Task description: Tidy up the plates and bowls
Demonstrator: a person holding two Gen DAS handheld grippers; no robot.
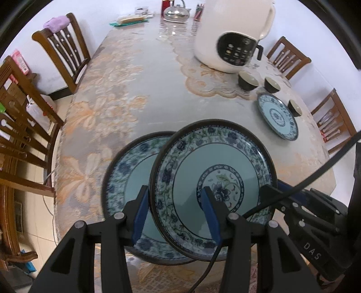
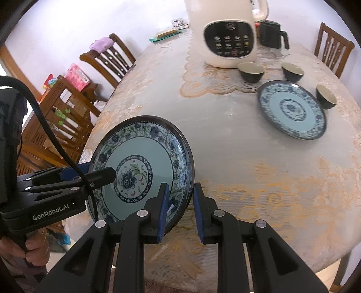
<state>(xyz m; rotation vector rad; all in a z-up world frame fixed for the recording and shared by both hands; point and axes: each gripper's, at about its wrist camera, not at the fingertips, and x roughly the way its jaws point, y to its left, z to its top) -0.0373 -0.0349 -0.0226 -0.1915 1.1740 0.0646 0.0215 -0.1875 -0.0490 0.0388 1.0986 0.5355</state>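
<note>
A blue plate with a green floral rim (image 1: 225,157) (image 2: 140,144) hangs tilted on edge above the table. My left gripper (image 1: 174,189) is shut on its left rim, one pad behind the plate and one on its face. My right gripper (image 2: 180,186) is shut on the opposite rim. A second blue plate (image 1: 121,175) lies flat on the tablecloth right under and behind the held one. A third plate (image 2: 292,110) lies far right among three dark bowls (image 2: 250,71) (image 2: 292,71) (image 2: 326,95).
A tall white appliance (image 2: 225,33) stands behind the bowls, with a black jug (image 2: 270,33) beside it. A steel kettle (image 1: 176,11) and small items sit at the table's far end. Wooden chairs (image 1: 63,49) line both long sides. A hand (image 2: 33,248) grips the left tool.
</note>
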